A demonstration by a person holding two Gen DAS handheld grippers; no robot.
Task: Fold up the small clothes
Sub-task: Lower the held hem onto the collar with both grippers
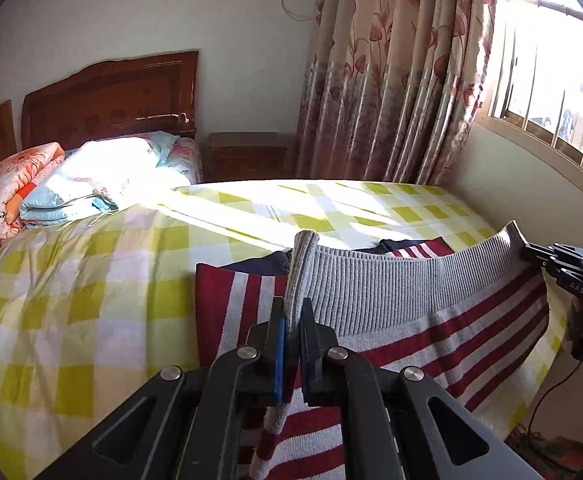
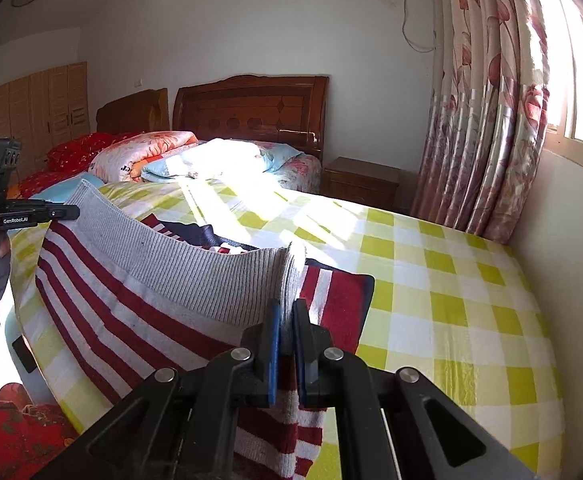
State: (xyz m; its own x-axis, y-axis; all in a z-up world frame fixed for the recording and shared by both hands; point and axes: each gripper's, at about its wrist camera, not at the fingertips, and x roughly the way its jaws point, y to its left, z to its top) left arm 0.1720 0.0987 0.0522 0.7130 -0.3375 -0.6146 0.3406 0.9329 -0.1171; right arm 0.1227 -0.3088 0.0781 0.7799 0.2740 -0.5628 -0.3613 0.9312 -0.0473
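Above the bed [image 1: 91, 300], striped sweater [image 1: 431, 332] hem pinched between both clamped hand-held grippers: left hand-held gripper [image 1: 293, 320], right hand-held gripper [image 2: 285, 320]

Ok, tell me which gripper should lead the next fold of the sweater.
Neither is clearly better. The left gripper and right gripper are each shut on one corner of the sweater's grey hem, stretched between them above the bed. Probably move both together.

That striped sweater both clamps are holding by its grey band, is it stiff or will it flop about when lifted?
Probably floppy: the striped sweater sags between the left gripper and right gripper, its grey ribbed hem curving down in the middle. It looks like thick knit, so likely not slippery. The part lying on the checked bedsheet would probably drag along.
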